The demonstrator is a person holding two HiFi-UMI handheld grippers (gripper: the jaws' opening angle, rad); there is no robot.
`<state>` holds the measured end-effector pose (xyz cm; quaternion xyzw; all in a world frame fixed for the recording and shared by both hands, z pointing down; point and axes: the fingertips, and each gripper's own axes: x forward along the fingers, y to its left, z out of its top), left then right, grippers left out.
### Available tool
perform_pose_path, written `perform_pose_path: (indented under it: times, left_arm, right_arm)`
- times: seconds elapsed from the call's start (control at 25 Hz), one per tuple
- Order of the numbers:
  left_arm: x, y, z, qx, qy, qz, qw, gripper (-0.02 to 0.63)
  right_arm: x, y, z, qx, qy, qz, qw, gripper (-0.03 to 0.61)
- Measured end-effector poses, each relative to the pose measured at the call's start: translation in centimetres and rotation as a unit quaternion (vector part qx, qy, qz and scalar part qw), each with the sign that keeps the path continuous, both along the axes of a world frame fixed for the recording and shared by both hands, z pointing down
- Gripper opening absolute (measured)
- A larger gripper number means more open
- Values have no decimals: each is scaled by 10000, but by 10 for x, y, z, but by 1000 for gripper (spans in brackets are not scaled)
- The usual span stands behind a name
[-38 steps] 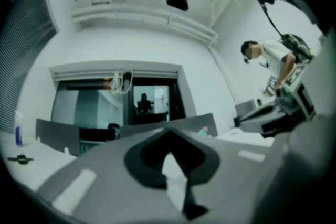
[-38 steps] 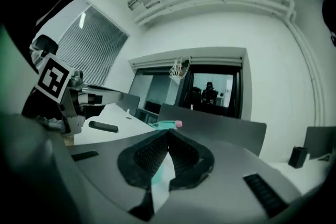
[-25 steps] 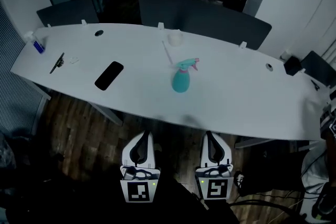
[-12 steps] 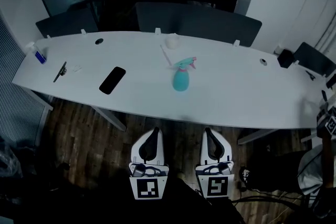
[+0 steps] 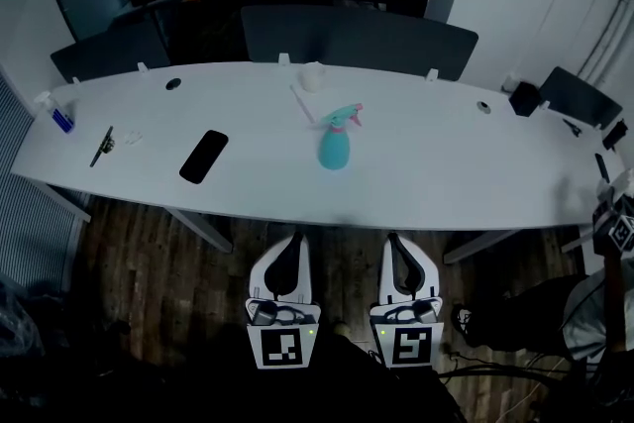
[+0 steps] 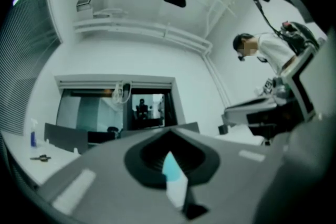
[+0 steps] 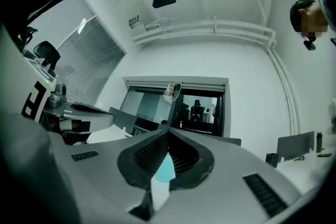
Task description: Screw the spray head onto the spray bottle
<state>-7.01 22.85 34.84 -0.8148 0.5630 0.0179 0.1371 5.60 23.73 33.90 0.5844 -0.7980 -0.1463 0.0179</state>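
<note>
The left gripper (image 5: 293, 241) and the right gripper (image 5: 394, 240) are held side by side, near each other but apart. Both stop short of the near edge of the table (image 5: 475, 188) and point toward it, roughly level. The left marker cube (image 5: 284, 347) and the right marker cube (image 5: 409, 345) sit at their rear ends, facing up. Each gripper's jaws are pressed together with nothing between them. The hands holding them are lost in the dark.

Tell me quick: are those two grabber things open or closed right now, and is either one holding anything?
Left gripper: jaws closed, holding nothing.
Right gripper: jaws closed, holding nothing.
</note>
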Motion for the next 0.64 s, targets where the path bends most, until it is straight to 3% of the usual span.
perform_pose_path:
  times: [0.4, 0.64]
  left_arm:
    - [-5, -4, 1, -11, -10, 152, 9999, 3]
    - [-5, -4, 2, 15, -330, 256, 9991, 3]
  right_arm:
    - [-10, 0, -1, -19, 77, 75, 9999, 5]
    - [-14, 1, 1, -42, 47, 91, 9999, 5]
